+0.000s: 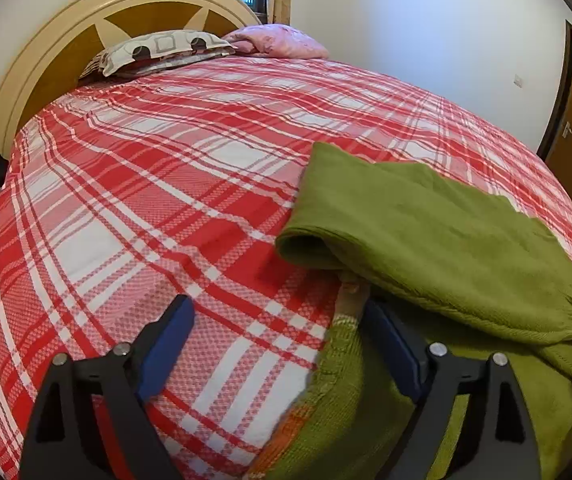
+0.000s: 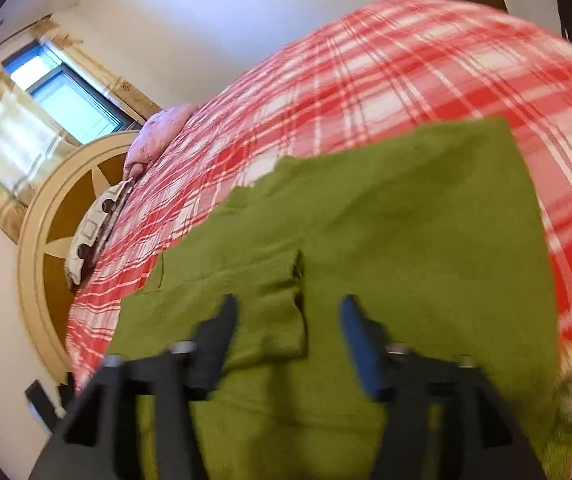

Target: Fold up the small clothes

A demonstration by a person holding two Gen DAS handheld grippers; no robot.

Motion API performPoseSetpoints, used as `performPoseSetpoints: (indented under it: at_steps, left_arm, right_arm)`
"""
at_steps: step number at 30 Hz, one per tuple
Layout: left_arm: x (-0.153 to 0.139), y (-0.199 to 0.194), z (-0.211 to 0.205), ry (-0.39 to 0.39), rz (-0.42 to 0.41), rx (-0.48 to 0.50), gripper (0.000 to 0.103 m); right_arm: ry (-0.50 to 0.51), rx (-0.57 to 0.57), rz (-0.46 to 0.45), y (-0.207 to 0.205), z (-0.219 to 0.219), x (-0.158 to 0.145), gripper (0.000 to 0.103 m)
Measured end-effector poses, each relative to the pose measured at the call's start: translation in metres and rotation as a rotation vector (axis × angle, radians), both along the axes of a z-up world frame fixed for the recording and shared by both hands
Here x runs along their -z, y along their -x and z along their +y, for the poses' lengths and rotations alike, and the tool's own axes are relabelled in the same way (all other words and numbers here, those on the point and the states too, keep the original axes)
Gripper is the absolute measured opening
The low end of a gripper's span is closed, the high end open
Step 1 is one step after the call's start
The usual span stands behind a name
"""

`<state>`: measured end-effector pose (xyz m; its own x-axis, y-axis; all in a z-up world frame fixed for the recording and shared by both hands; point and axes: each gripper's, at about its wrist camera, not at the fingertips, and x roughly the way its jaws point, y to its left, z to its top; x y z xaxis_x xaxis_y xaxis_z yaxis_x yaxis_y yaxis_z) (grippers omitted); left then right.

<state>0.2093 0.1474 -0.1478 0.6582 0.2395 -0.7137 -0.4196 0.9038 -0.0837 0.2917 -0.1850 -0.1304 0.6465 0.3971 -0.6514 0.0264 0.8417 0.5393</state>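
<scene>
Sweater (image 1: 426, 232) fold hiding cuff, right view blurred

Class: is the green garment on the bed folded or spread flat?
Partly folded: the green garment shows a rounded doubled edge, one layer lying over another.

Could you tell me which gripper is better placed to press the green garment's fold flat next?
Probably the right gripper: it sits open directly over the green garment. The left gripper, also open, mostly faces bare plaid bedspread.
</scene>
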Motion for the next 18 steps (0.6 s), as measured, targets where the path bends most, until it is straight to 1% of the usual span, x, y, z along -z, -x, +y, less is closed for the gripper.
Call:
performPoseSetpoints:
  at_steps: [2,4,5,6,7,8,9,10,12,14,16,18]
  left_arm:
    - [0.0,-0.001,0.001,0.009,0.001,0.009,0.095]
    - [0.0,0.0,0.002,0.02,-0.007,0.008,0.095]
    - [0.0,0.001,0.004,0.034,-0.017,0.005,0.095]
    - [0.0,0.002,0.005,0.045,-0.027,0.003,0.095]
    - [-0.001,0.003,0.007,0.06,-0.039,0.0,0.095]
    - [0.0,0.004,0.008,0.067,-0.045,-0.002,0.095]
    - [0.0,0.004,0.009,0.072,-0.05,-0.004,0.095]
    - [0.0,0.004,0.008,0.07,-0.049,-0.006,0.095]
    - [0.0,0.001,0.006,0.057,-0.036,-0.015,0.095]
    - [0.0,-0.001,0.006,0.058,-0.031,-0.025,0.095]
    - [0.0,-0.001,0.008,0.069,-0.034,-0.032,0.095]
    - [0.0,0.0,0.009,0.074,-0.037,-0.037,0.095]
  right_arm:
    - [0.055,-0.015,0.001,-0.01,0.014,0.0,0.062]
    - [0.149,-0.06,0.023,-0.028,0.03,0.005,0.062]
    - [0.219,-0.084,0.016,-0.034,0.043,0.006,0.062]
    - [0.281,-0.103,0.002,-0.037,0.049,0.005,0.057]
    - [0.332,-0.127,-0.006,-0.039,0.059,0.005,0.047]
    - [0.391,-0.161,-0.008,-0.041,0.07,0.004,0.027]
    - [0.439,-0.176,-0.007,-0.041,0.076,0.004,0.015]
    - [0.455,-0.191,-0.012,-0.04,0.08,0.003,0.009]
    - [0.46,-0.197,-0.024,-0.036,0.079,-0.003,0.007]
    - [0.479,-0.172,-0.094,-0.027,0.073,-0.021,0.007]
    - [0.49,-0.127,-0.178,-0.018,0.066,-0.047,0.003]
    - [0.504,-0.085,-0.241,-0.013,0.054,-0.069,0.003]
